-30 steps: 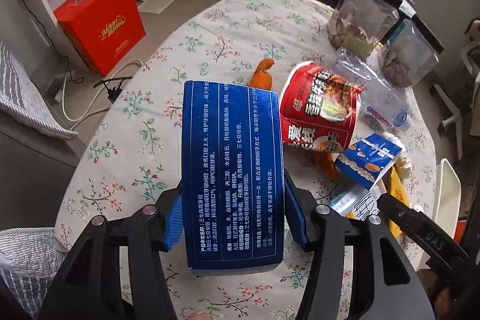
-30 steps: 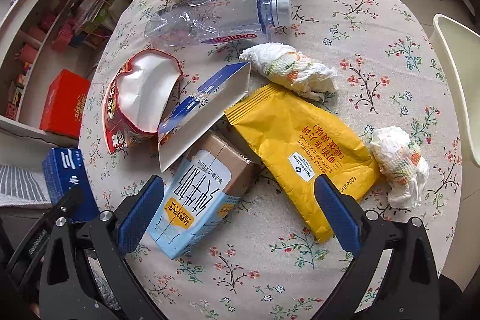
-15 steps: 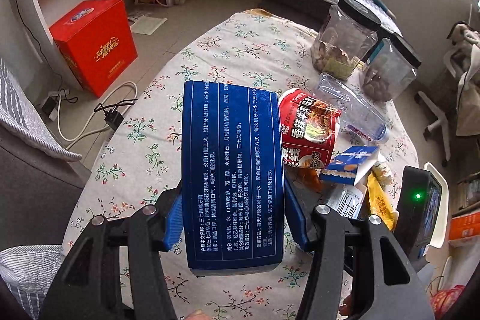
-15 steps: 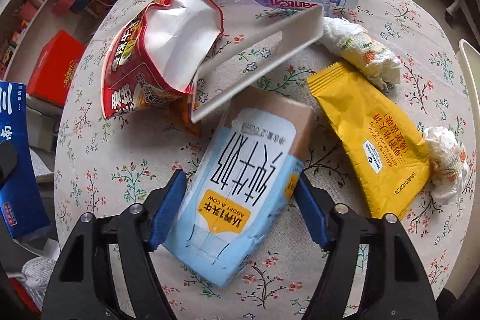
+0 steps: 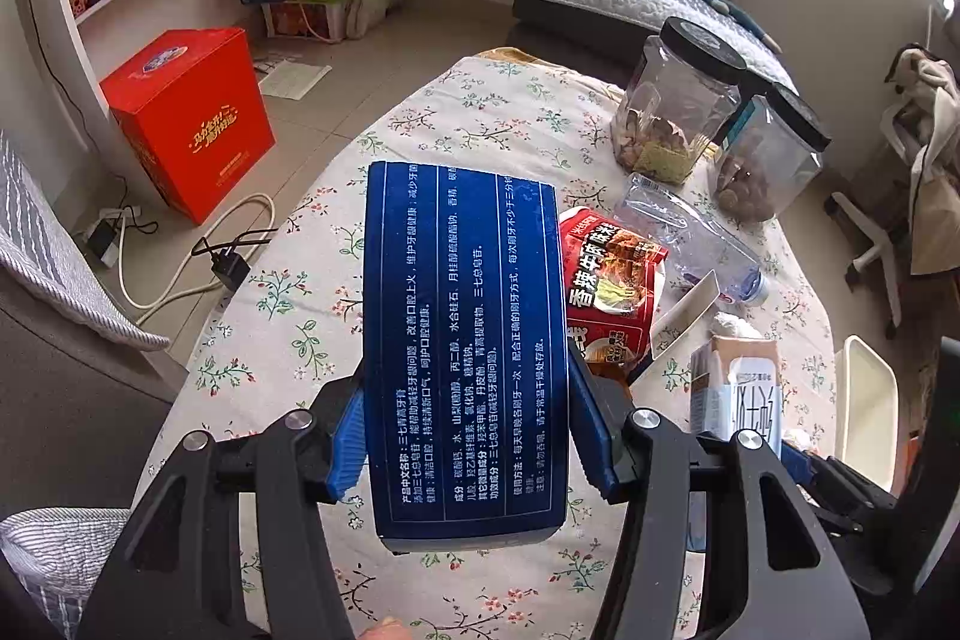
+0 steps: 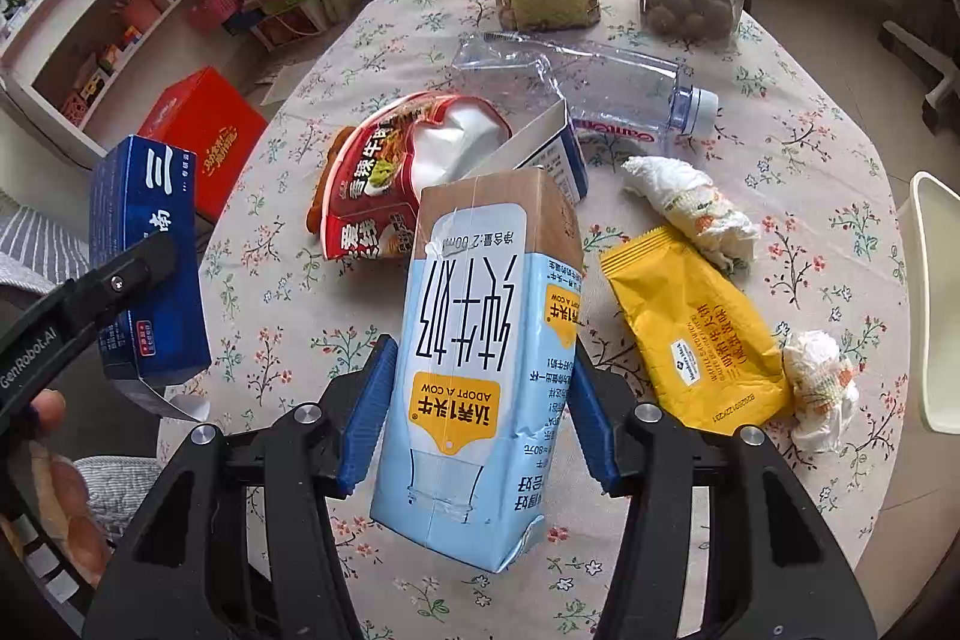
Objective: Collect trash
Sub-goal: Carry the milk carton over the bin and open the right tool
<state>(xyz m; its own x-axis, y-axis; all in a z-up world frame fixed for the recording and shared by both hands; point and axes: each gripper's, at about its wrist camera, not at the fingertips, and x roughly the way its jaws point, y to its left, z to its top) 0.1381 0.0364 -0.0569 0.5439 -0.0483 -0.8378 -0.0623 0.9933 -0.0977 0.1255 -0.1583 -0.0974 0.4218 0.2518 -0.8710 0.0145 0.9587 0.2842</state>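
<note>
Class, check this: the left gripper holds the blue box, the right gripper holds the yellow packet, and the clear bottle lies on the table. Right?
Not quite. The right gripper holds the milk carton; the yellow packet lies on the table, as the right wrist view shows. The rest stands.

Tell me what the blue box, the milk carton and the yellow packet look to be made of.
Blue box: printed cardboard, slightly glossy; sharp folded edges and an open end flap suggest it.
Milk carton: coated paperboard, smooth sheen; creased corners and a dented bottom edge.
Yellow packet: probably plastic or foil film, shiny; wrinkled surface and crimped end seal.
</note>
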